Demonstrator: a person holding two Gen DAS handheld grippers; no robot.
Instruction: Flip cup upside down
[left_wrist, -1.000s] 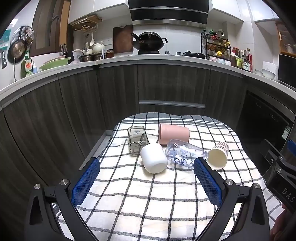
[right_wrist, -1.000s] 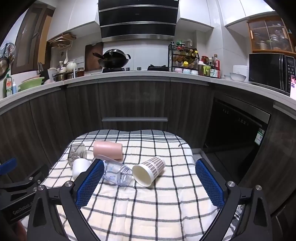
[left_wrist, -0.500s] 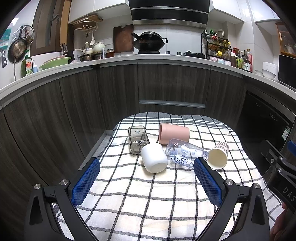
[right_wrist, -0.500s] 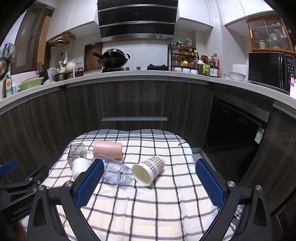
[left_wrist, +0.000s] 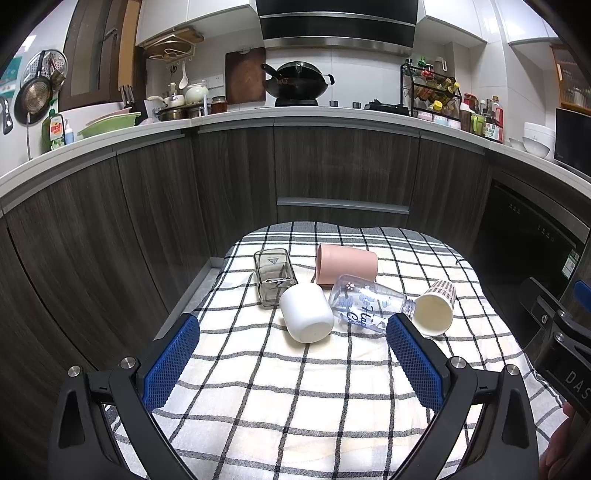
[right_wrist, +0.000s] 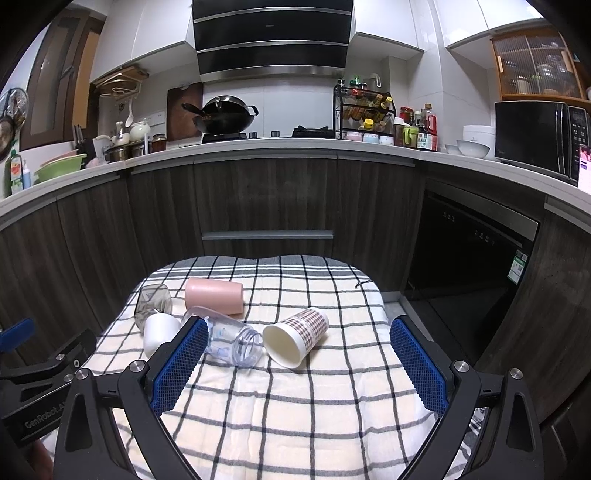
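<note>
Several cups lie on their sides on a checked cloth (left_wrist: 295, 387): a white cup (left_wrist: 306, 313), a pink cup (left_wrist: 345, 265), a clear printed glass (left_wrist: 365, 304), a square smoky glass (left_wrist: 274, 277) and a checked paper cup (left_wrist: 436, 308). My left gripper (left_wrist: 291, 360) is open and empty, hovering short of the white cup. My right gripper (right_wrist: 295, 362) is open and empty, just short of the paper cup (right_wrist: 297, 338) and clear glass (right_wrist: 232, 341). The pink cup (right_wrist: 214, 295) and white cup (right_wrist: 159, 332) lie further left.
The cloth (right_wrist: 295, 406) covers a small table in front of dark wood kitchen cabinets (left_wrist: 343, 166). A dishwasher front (right_wrist: 469, 251) stands to the right. The right gripper's body (left_wrist: 565, 347) shows at the left view's right edge.
</note>
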